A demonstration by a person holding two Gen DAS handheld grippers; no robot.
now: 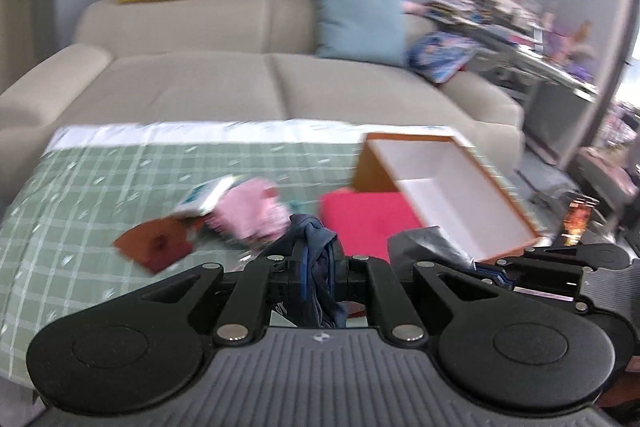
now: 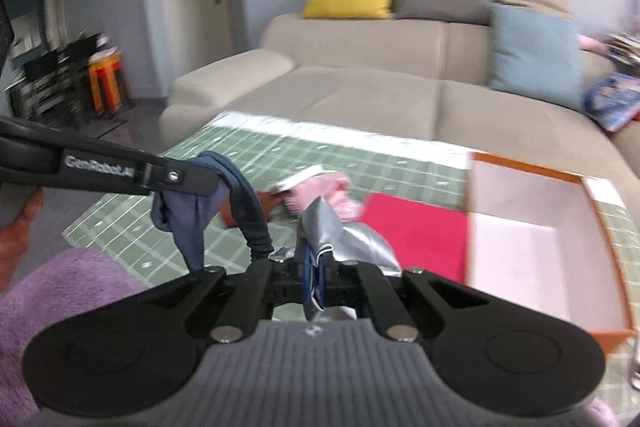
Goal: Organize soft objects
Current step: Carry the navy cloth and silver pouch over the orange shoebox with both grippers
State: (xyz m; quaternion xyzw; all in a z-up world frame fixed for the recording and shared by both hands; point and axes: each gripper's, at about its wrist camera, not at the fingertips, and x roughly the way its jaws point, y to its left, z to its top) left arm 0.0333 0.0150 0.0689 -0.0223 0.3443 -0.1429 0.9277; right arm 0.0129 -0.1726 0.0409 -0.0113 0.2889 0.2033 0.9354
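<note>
In the left wrist view my left gripper (image 1: 316, 251) is shut on a bunched dark blue cloth (image 1: 310, 231), held above the green checked table (image 1: 80, 187). My right gripper (image 1: 504, 267) sits close on its right, gripping a silvery grey cloth (image 1: 428, 243). The right wrist view shows my right gripper (image 2: 316, 267) shut on that silvery cloth (image 2: 348, 239), while my left gripper (image 2: 212, 181) comes in from the left with the blue cloth (image 2: 188, 215) hanging off it. A dark band (image 2: 250, 219) arcs between the two. Whether both cloths are one item I cannot tell.
On the table lie a pink cloth (image 1: 252, 213), a folded red cloth (image 1: 368, 219), a brown card (image 1: 156, 243), a white packet (image 1: 208, 197) and an open orange box with white inside (image 1: 452, 187). A beige sofa (image 1: 240, 83) stands behind. Purple fluffy fabric (image 2: 60, 295) is at my lower left.
</note>
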